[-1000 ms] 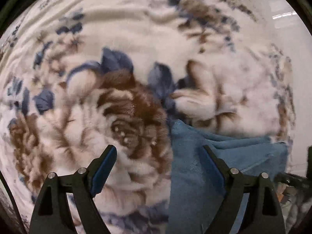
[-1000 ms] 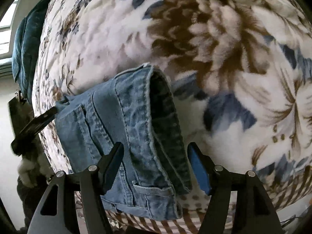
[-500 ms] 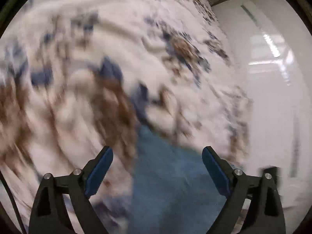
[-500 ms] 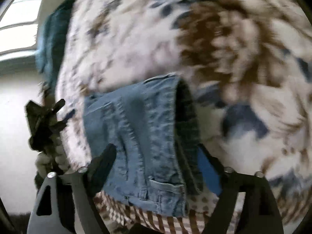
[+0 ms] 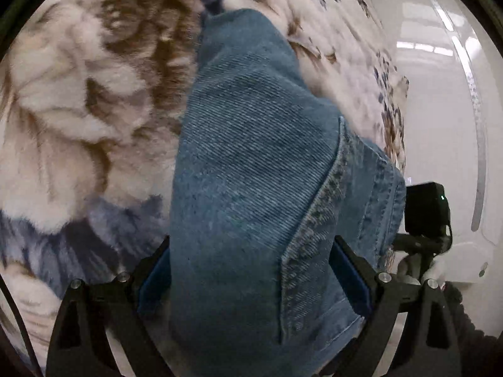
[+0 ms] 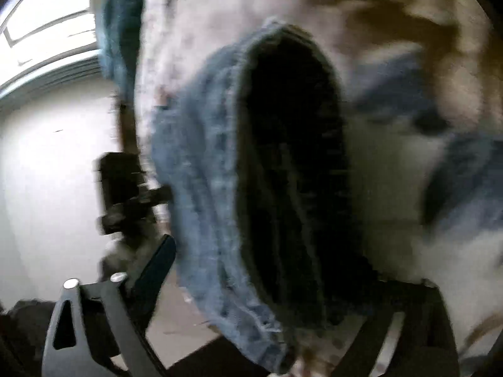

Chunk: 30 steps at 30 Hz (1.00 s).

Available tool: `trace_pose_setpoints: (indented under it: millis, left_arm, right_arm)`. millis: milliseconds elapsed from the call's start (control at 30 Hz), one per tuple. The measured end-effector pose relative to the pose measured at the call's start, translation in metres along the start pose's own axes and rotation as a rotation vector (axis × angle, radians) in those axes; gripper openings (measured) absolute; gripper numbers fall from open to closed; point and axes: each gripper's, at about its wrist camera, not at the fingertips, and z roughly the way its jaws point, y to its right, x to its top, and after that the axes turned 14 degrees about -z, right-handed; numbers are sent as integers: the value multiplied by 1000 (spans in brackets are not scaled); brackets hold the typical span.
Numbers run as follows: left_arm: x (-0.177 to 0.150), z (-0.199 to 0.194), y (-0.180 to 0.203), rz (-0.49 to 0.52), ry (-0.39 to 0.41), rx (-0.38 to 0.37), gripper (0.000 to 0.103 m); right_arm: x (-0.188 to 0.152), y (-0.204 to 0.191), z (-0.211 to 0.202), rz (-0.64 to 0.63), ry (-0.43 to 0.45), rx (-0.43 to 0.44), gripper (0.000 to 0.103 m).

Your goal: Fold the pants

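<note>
a fuzzy cream blanket (image 5: 78,100) with big brown and blue flowers covers the surface, plus a teal cushion (image 6: 121,28) by the bright window (image 6: 47,28) and a glossy white wall (image 5: 440,110)

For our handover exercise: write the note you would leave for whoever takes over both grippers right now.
Left gripper: jaws wide, astride the denim pants, grip not confirmed.
Right gripper: pants edge fills the gap; view blurred, right finger hidden.
The pants lie on the floral blanket, bunched into layers.
Done: both grippers are at the pants.
Left: secure both grips, finish the fold, lay it flat.
</note>
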Motion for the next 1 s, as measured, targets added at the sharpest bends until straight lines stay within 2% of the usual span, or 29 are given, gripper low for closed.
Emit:
trace_pose_setpoints:
  millis: [67,133,167,267,300,333,400,467,500,633,667,700,733,800,900,1000]
  left_arm:
    - [0,-1,2,14,-9,5,94]
    - [2,0,4,25,-16,7,94]
    - [4,0,4,22,-16,3,94]
    - [6,2,0,18,-28,-12,94]
    - [7,3,1,21,-30,-19,94]
    - [5,2,-3,25,-35,-22,94]
    - [6,2,-3,34,-40,-20,94]
    - [7,2,-4,29,-45,-28,94]
    - [9,3,-5,27,-48,-35,94]
    - [10,-5,-13,9,-59,-60,94]
    - [10,-5,-13,6,-62,-68,94]
    - [11,-5,-12,8,-64,-75,94]
    - [10,-5,-11,14,-65,-79,94]
    - [10,-4,-7,34,-64,-82,94]
    - [7,-8,4,73,-52,-66,93]
    - [2,-16,13,93,-44,-82,93]
  right_arm:
    - [2,1,5,15,0,-14,89]
    - [4,-5,12,15,-9,-9,96]
    - [3,-15,16,-8,-21,54,96]
    - [-10,-35,19,-117,-89,72,95]
    - [-11,-33,20,-123,-103,35,95]
    - [-12,-22,24,-93,-125,-40,90]
    - [-13,-10,28,-49,-114,-49,88]
    - [-12,-8,33,-32,-91,-35,94]
    - [-10,-11,38,-30,-81,6,103]
    - [-6,-30,44,-79,-46,247,103]
    - [-6,-33,42,-102,-36,272,103]
    - [-6,-33,44,-121,-49,218,102]
    - [-4,-26,49,-116,-61,106,99]
    - [-4,-16,53,-40,-20,99,99]
    - [-9,-34,55,-67,1,57,99]
    - [-19,-52,49,-111,27,28,89]
